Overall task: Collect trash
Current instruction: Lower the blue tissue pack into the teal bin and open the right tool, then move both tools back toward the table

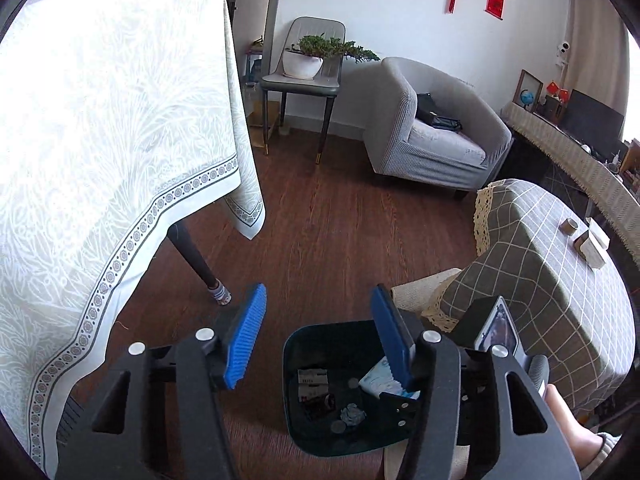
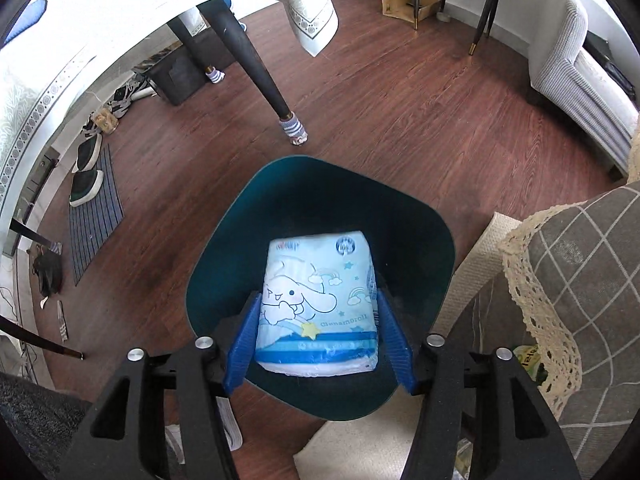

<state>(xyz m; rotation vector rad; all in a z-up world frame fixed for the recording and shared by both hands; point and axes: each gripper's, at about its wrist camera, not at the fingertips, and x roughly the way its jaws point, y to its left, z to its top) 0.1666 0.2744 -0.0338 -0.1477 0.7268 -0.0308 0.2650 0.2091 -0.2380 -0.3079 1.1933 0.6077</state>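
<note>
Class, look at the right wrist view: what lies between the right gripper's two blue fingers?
A light blue tissue pack with a cartoon print lies between the fingers, over the open dark bin.

Right tongs (image 2: 318,340) bracket tissue pack (image 2: 318,304) over teal bin (image 2: 224,264).

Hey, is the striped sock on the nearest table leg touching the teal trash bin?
Apart. The right wrist view shows a strip of bare wood floor between the striped sock and the far rim of the trash bin.
</note>
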